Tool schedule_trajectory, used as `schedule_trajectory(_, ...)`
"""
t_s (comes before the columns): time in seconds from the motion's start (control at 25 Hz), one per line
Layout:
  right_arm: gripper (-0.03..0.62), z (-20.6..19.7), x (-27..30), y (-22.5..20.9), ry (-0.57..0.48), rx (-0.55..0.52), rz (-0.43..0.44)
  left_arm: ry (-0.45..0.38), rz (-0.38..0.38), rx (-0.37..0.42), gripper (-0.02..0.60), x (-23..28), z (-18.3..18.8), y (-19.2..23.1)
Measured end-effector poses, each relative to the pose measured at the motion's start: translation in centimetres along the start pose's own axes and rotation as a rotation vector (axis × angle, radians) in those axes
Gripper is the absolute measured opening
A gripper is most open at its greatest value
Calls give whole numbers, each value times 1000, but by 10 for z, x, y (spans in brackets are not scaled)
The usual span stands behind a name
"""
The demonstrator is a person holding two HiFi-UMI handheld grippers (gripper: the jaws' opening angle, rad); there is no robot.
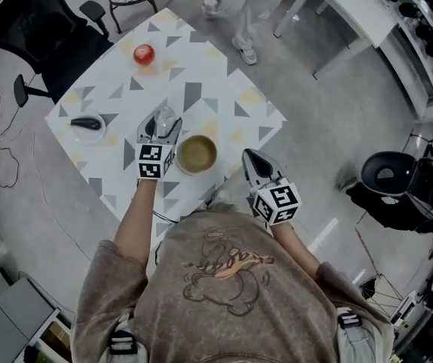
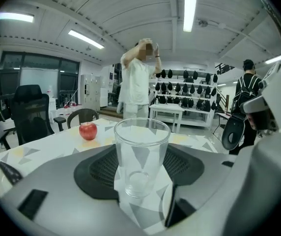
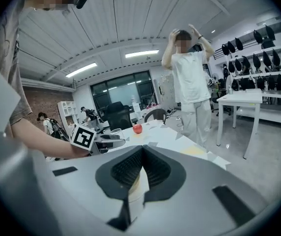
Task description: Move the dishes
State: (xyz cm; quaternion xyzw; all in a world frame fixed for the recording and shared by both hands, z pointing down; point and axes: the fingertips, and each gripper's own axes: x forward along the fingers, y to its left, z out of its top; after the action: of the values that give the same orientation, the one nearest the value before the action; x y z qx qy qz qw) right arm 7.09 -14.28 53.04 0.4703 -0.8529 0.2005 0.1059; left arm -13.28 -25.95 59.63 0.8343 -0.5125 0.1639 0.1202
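Standing upright, the glass [image 2: 140, 154] is clamped in the left gripper [image 1: 161, 127]; right gripper [image 1: 253, 158] jaws together, empty.

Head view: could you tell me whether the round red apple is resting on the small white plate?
No, the round red apple rests on the patterned tablecloth, far from the small white plate.

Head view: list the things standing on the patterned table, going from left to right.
small plate with a dark object on it → red apple → clear glass → bowl
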Motion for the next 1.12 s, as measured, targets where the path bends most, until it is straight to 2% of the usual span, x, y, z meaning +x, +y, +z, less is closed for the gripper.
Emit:
schedule_trajectory(0.56, 5, -8, 13, -1, 52, 6, 3, 31, 7, -14, 287, 26, -24, 6)
schedule_trajectory(1.12, 5, -8, 13, 0, 53, 2, 3, 36, 7, -17, 288, 26, -24, 3)
